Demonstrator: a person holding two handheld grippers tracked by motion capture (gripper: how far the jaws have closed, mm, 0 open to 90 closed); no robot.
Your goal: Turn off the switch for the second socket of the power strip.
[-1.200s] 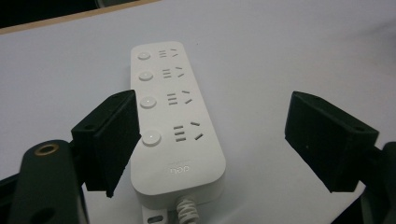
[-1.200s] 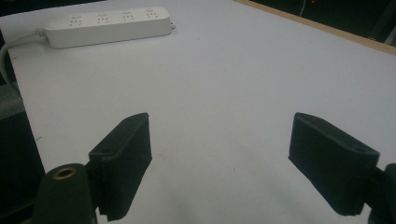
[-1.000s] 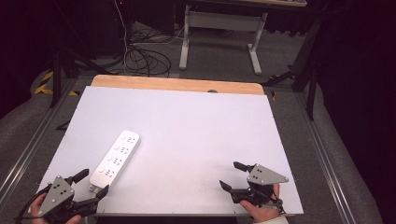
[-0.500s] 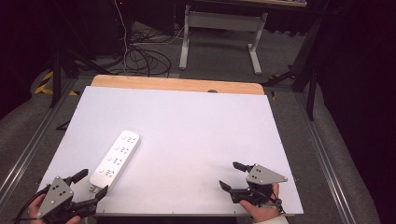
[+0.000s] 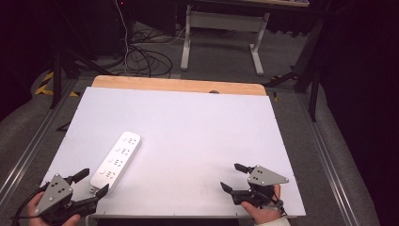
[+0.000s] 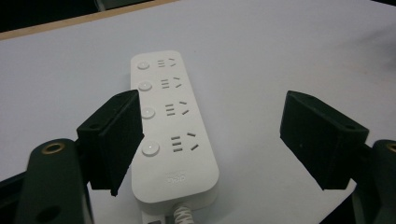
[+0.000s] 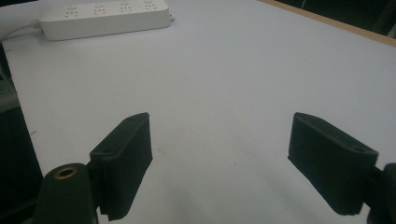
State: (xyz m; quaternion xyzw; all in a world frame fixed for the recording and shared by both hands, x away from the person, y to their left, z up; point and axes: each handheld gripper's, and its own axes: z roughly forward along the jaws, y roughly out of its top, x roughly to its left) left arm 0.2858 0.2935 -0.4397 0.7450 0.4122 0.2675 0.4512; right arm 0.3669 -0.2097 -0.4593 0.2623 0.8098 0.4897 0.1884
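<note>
Just ahead of your left claw, the white power strip lies flat on the white tabletop, its cabled end nearest that claw and its body running away from it at a slant. Your left claw's jaws stand wide apart, gripping nothing; in the left gripper view the power strip sits between them, close by the left-hand jaw and well clear of the other, with four sockets and four round buttons facing up and a short stretch of white cable leaving its near end. Your right claw is at the near right of the tabletop, also spread open and empty, over bare surface. From the right gripper view the power strip lies well apart from that claw, far off to its upper left, side-on to it.
</note>
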